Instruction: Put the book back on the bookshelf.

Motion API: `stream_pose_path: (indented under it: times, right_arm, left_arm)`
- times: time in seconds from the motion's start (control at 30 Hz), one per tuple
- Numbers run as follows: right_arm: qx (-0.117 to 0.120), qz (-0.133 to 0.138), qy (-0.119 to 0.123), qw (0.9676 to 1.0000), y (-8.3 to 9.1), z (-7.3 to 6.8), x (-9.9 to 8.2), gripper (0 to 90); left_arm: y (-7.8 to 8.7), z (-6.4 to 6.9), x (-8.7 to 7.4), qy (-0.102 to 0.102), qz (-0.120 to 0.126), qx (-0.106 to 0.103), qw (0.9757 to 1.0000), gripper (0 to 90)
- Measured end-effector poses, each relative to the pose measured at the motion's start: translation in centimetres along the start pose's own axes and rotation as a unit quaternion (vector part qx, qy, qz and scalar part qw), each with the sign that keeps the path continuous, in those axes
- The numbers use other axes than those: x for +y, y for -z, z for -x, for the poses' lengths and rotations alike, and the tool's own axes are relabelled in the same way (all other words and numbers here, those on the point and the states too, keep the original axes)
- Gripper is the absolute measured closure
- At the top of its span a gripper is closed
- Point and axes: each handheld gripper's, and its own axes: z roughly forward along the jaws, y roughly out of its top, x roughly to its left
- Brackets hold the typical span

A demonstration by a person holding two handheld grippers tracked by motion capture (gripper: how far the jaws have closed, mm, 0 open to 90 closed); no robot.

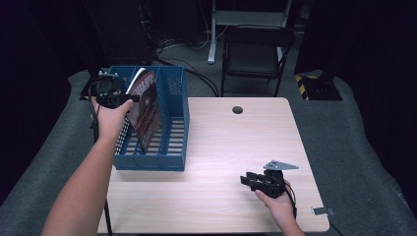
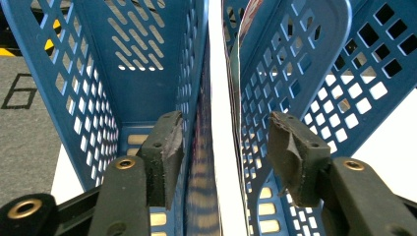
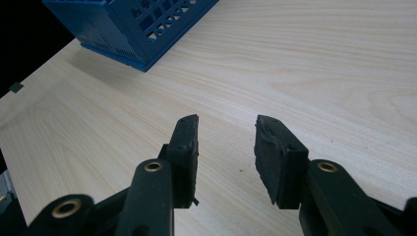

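A blue perforated file rack with several compartments stands on the left part of the wooden table. A magazine with a dark red cover stands upright in it, leaning slightly. My left gripper hangs at the rack's far left end, over the magazine's top edge. In the left gripper view the magazine runs between the jaws of that gripper, and both pads stand clear of it, so it is open. My right gripper hovers low over the table's right front, open, with nothing between its fingers.
A dark folding chair stands behind the table. A cable hole sits near the table's far edge. A small grey piece lies at the front right corner. The rack's corner shows ahead in the right gripper view.
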Motion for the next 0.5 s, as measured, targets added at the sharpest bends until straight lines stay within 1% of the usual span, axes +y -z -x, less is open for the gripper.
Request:
stream_pose_path:
  times: [0.13,0.2,0.27,0.33,0.37,0.4,0.5]
  right_arm:
    - [-0.001,-0.001,0.0,1.0,0.0,0.0,0.0,60.9]
    - [-0.001,-0.005,-0.004,1.0,0.0,0.1,0.0,60.9]
    - [0.0,0.0,-0.003,1.0,-0.2,0.2,0.0,60.8]
    - [0.003,-0.001,-0.008,1.0,-0.2,0.1,0.1,60.5]
    - [0.004,0.001,-0.004,1.0,-0.3,0.2,0.2,60.5]
    - [0.003,-0.001,-0.004,1.0,-0.3,0.2,0.1,60.5]
    - [0.005,-0.004,-0.005,1.0,-0.5,0.2,0.1,60.2]
  left_arm:
    - [0.1,0.0,0.1,-0.002,-0.007,-0.003,1.0,44.2]
    - [0.3,-0.1,0.2,-0.008,-0.004,-0.003,1.0,44.1]
    - [0.6,0.0,0.3,-0.012,-0.006,-0.004,0.9999,43.5]
    - [1.1,0.1,0.4,-0.013,0.0,-0.005,0.9999,43.4]
    - [1.2,0.1,0.4,-0.012,0.002,-0.004,0.9999,43.4]
    - [1.5,0.1,0.5,-0.018,0.0,-0.006,0.9998,43.4]
    - [2.1,0.3,0.7,-0.022,-0.004,-0.009,0.9997,43.2]
